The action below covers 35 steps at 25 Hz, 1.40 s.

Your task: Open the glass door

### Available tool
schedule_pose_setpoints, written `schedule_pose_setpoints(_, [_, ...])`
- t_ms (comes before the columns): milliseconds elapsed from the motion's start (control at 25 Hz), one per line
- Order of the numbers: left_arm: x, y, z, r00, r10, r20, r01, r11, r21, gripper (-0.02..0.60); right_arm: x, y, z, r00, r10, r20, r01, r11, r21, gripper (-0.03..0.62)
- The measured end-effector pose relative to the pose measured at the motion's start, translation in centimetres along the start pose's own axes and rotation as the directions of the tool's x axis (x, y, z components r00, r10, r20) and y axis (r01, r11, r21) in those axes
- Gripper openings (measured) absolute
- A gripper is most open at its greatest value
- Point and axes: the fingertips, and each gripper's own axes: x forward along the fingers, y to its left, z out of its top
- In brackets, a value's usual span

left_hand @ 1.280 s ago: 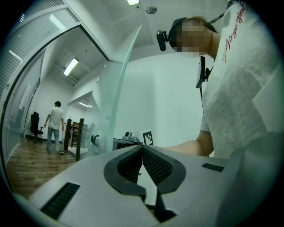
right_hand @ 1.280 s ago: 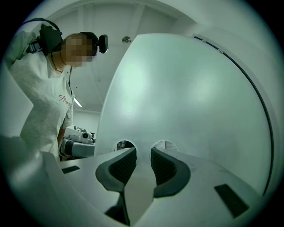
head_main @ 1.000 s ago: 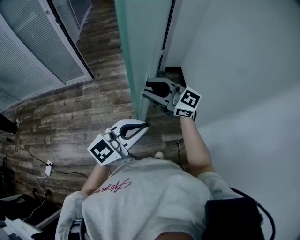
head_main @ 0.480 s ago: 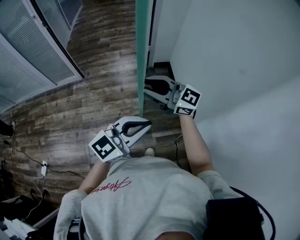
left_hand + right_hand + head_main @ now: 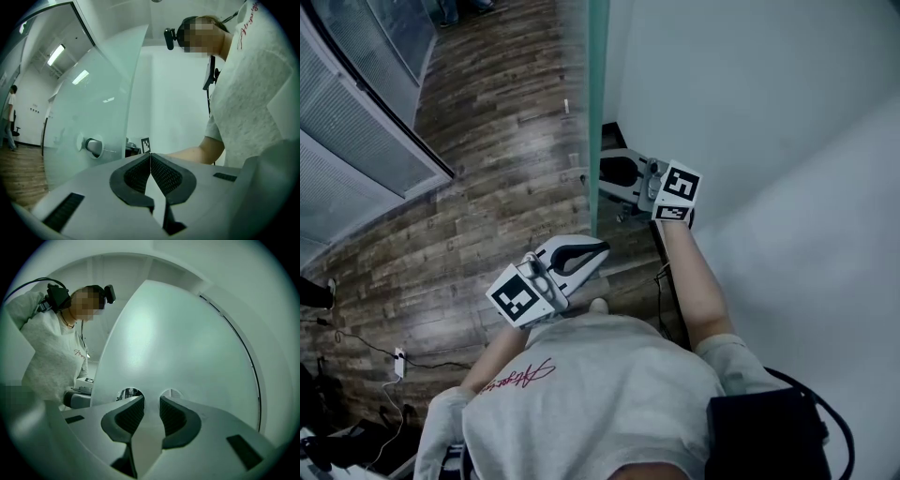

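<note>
Within the last 1 second the glass door (image 5: 594,112) has swung from slanted to edge-on under the head camera, so it now stands largely open. The right hand-held gripper (image 5: 607,178), jaws slightly apart and empty, sits against its far face, perhaps pushing. The left hand-held gripper (image 5: 598,251) is clenched on nothing. The white wall (image 5: 750,141) limits further swing.

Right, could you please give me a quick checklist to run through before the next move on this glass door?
1. Left claw free: ok, shut on nothing.
2. Right claw open: ok, jaws apart, nothing between them.
3. Right claw faces the glass door: ok.
4. Grip on door hardware: not ok, the round fittings lie beyond the jaws.
5. Handle located: ok, visible in the left gripper view.
6. Swing path clear: cannot tell.
</note>
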Motion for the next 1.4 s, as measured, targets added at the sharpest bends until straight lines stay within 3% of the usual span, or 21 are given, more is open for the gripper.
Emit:
schedule_pose_setpoints(280, [1.9,-0.1,-0.1,0.998,-0.066,-0.008,0.066,0.997,-0.039,0.017,-3.3,-1.0,1.1,0.999,-0.037,0.022,0.037,0.999,0.000,0.114])
schedule_pose_setpoints(560, [3.8,-0.3,-0.5,0.995,-0.094,-0.040,0.091,0.994,-0.055,0.017,-7.1,-1.6,2.2,1.000,0.027,-0.012,-0.027,1.000,0.007,0.114])
schedule_pose_setpoints(800, [3.6,1.1,0.4,0.996,-0.086,-0.012,0.085,0.994,-0.061,0.017,-8.5,-2.1,2.7,0.997,0.071,-0.024,-0.070,0.997,0.028,0.114])
schedule_pose_setpoints(1400, [5.4,1.4,0.6,0.990,-0.137,-0.030,0.135,0.989,-0.062,0.017,-12.8,-2.7,3.6,0.997,0.055,-0.060,-0.053,0.998,0.031,0.114])
